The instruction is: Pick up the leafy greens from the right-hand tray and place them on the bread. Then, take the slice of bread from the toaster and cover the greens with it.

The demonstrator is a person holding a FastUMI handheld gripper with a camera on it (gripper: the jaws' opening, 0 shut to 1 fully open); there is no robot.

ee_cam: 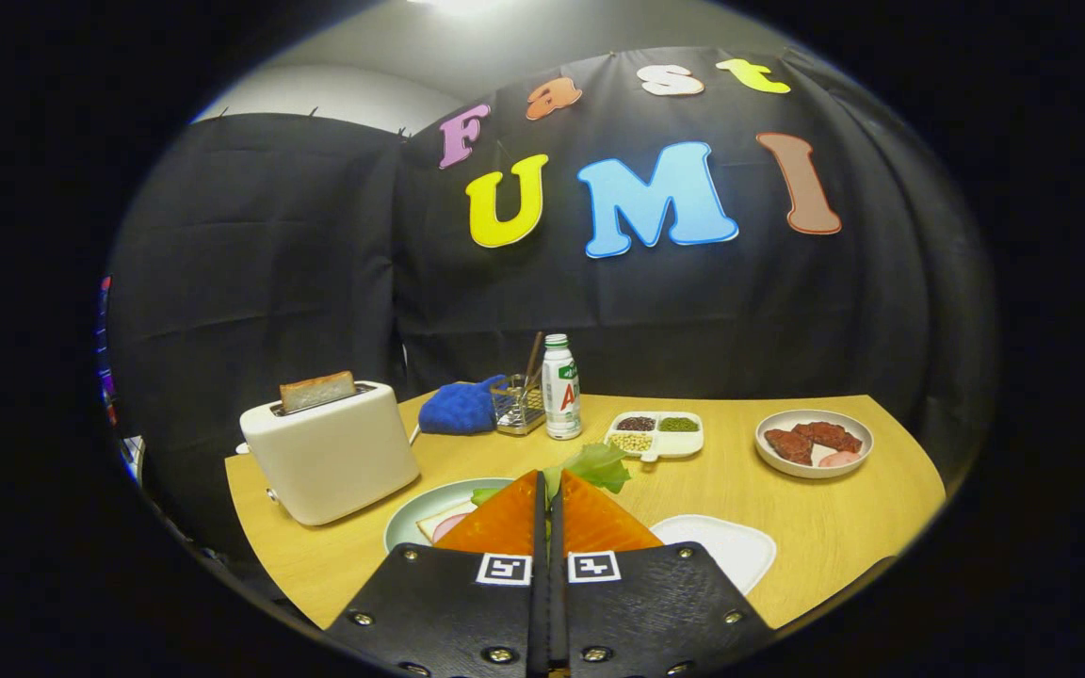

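My gripper (548, 480) is shut on the leafy greens (597, 465), which stick out as a green frill past the fingertips, held in the air above the table. Just below and left of the fingers lies a pale green plate (403, 527) with a slice of bread (437, 523) and a pink slice on it, partly hidden by the fingers. To the right of the fingers sits a white tray (726, 548). The white toaster (331, 452) stands further left with a slice of bread (317, 390) poking out of its slot.
Beyond the fingers stand a white bottle (560, 387), a wire holder (517, 403) and a blue cloth (461, 407). A white divided dish (655, 434) holds beans. A round plate (814, 442) with meat slices sits at the far right of the wooden table (825, 513).
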